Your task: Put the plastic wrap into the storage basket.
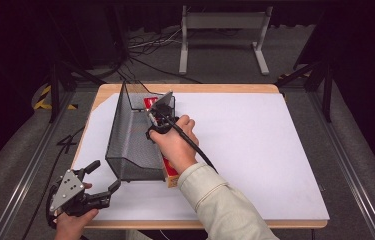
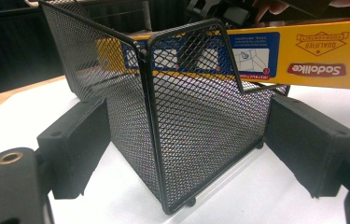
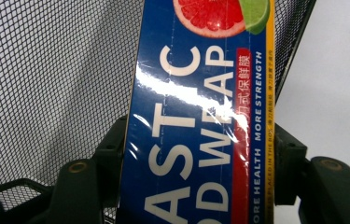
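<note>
My right gripper (image 3: 200,158) pinches wrap box (image 3: 196,116), long axis along mesh basket (image 1: 130,135) | left gripper (image 1: 102,177) spread, nearer basket end.

Black tongs (image 1: 102,176), grey triangular plate; seemingly beige sleeve (image 1: 220,202).

A: What colour is the basket (image 1: 130,137)?

B: Black wire mesh, a fine diamond pattern all over.

A: And the box (image 3: 196,140) inside it?

B: Deep blue face with big white letters, a red strip of small white text, a yellow edge, and a pink grapefruit slice beside a green lime. Its other side is yellow with a red logo.

A: The table (image 1: 255,145)?

B: A white sheet over pale wood.

A: The grippers?

B: Black; the left gripper (image 1: 106,176) has a grey plate.
</note>
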